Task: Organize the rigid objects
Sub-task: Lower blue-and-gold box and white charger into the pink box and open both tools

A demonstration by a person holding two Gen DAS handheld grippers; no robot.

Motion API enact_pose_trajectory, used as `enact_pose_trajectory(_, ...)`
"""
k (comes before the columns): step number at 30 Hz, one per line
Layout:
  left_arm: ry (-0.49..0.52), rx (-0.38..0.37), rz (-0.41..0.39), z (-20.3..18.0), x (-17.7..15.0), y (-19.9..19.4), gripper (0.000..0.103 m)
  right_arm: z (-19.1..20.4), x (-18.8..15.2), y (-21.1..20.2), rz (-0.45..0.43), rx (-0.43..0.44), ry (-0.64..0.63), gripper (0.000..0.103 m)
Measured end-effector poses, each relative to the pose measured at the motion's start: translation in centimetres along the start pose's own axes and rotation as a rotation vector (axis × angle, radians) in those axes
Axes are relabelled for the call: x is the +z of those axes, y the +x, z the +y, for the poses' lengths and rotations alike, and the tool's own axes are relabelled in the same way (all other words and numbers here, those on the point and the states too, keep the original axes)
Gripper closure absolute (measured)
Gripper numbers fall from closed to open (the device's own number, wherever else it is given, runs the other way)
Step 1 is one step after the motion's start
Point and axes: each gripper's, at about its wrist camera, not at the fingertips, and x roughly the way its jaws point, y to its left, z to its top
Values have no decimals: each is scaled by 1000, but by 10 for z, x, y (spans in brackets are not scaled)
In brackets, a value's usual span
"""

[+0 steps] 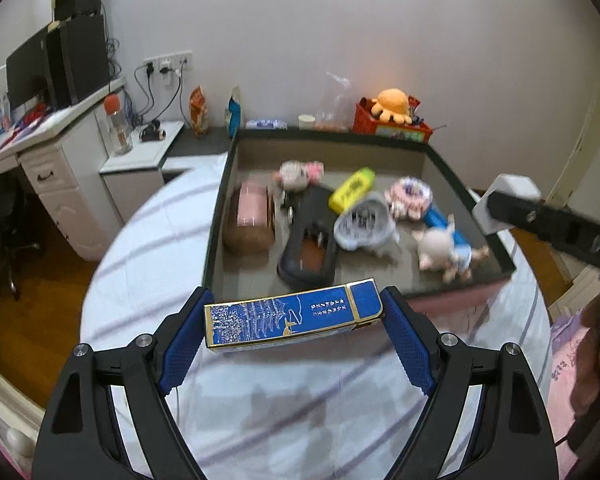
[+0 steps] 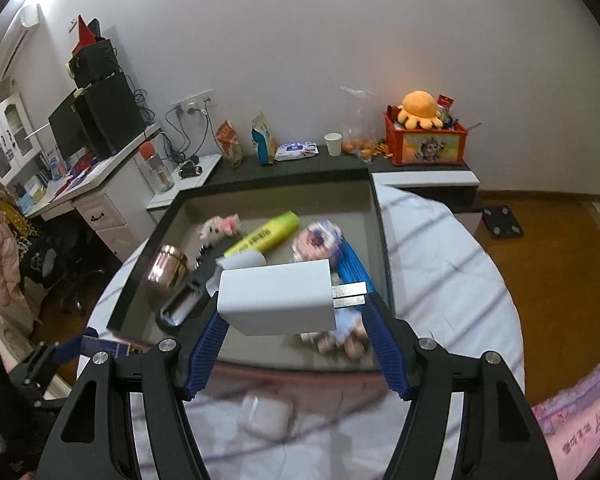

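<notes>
Flat blue rectangular box with gold edging [image 1: 294, 317] is sitting crosswise between the blue textured pads of the left gripper [image 1: 294, 322]; both short ends are touching the pads, so the jaws are standing wide but clamping on it. The box is hanging above the striped white bedsheet [image 1: 152, 236], just short of the near wall of the shallow dark-rimmed tray [image 1: 216, 216].

White plastic plug-in charger block with two metal prongs [image 2: 278, 300] is lying sideways in the right gripper [image 2: 292, 324]. The left pad is pressing on the block's flat end and the prongs are reaching to the right pad; the jaws are a good way apart and gripping it. The block is hanging over the tray's near half.

Inside the tray things are lying crowded in the middle: a yellow-green marker tube [image 2: 264, 236], a black case with a brown inner panel [image 1: 308, 246], a pink-topped brown box [image 1: 249, 220], a grey-white open-mouthed toy [image 1: 362, 222] and a small pale pig figure [image 1: 446, 252]. Bare floor is showing along the far wall and in the near left corner.

Outside, a small white rounded case [image 2: 265, 416] is resting on the sheet below the right gripper. Open sheet is lying on either side of the tray.
</notes>
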Motion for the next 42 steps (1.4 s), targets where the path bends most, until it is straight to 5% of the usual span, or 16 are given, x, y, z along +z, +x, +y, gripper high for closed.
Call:
enact_pose_trajectory(10, 13, -9, 10, -2, 53, 40, 18, -2, 27, 48, 46, 8, -6, 34)
enact_pose_trajectory(32, 37, 4, 108, -19, 53, 87, 17, -15, 32, 99, 159, 4, 2, 34)
enact_pose_trajectory(36, 50, 17, 106, -21, 54, 85, 6, -13, 31, 102, 174, 1, -8, 31)
enact_pose_trajectory(42, 53, 42, 93, -21, 54, 71, 3, -7, 34, 86, 136, 8, -6, 23)
